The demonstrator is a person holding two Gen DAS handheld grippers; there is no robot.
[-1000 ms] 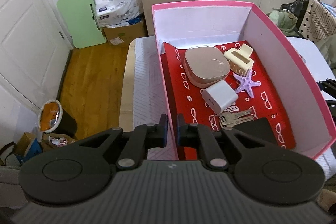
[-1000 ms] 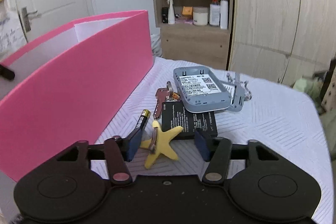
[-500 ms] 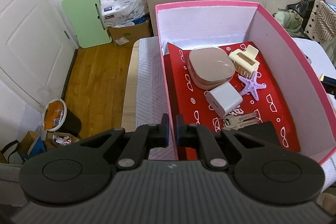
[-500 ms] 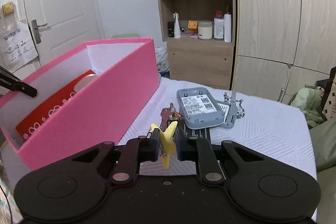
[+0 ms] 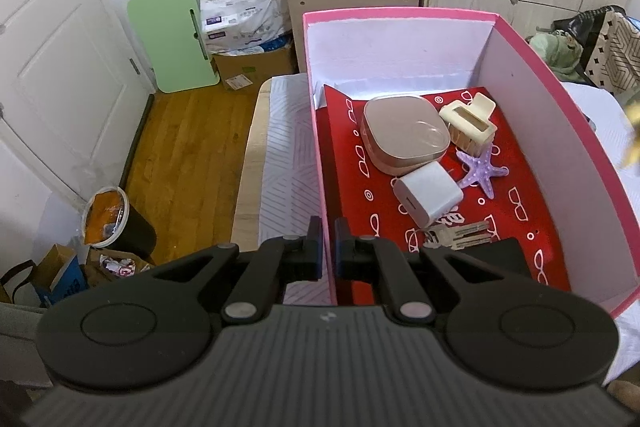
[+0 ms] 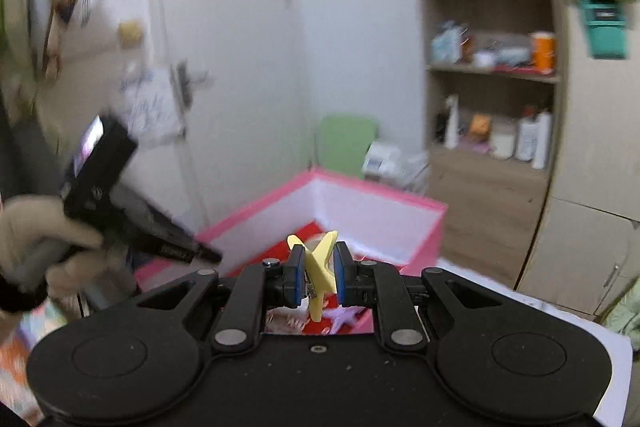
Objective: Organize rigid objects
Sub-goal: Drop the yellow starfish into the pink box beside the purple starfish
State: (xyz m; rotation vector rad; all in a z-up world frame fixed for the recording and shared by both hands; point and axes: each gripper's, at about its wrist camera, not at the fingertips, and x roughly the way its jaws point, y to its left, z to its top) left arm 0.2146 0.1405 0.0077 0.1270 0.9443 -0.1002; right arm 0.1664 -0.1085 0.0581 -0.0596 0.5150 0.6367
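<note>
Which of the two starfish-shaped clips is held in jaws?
The yellow starfish clip, clamped by the right gripper; the purple starfish clip lies loose in the pink box.

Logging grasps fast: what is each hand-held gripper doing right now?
Left gripper: closed on the pink box wall.
Right gripper: closed on the yellow starfish.

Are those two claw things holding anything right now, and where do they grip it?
The right gripper pinches a yellow starfish clip across its middle, arms sticking out above and below. The left gripper clamps the pink box by its near side wall.
</note>
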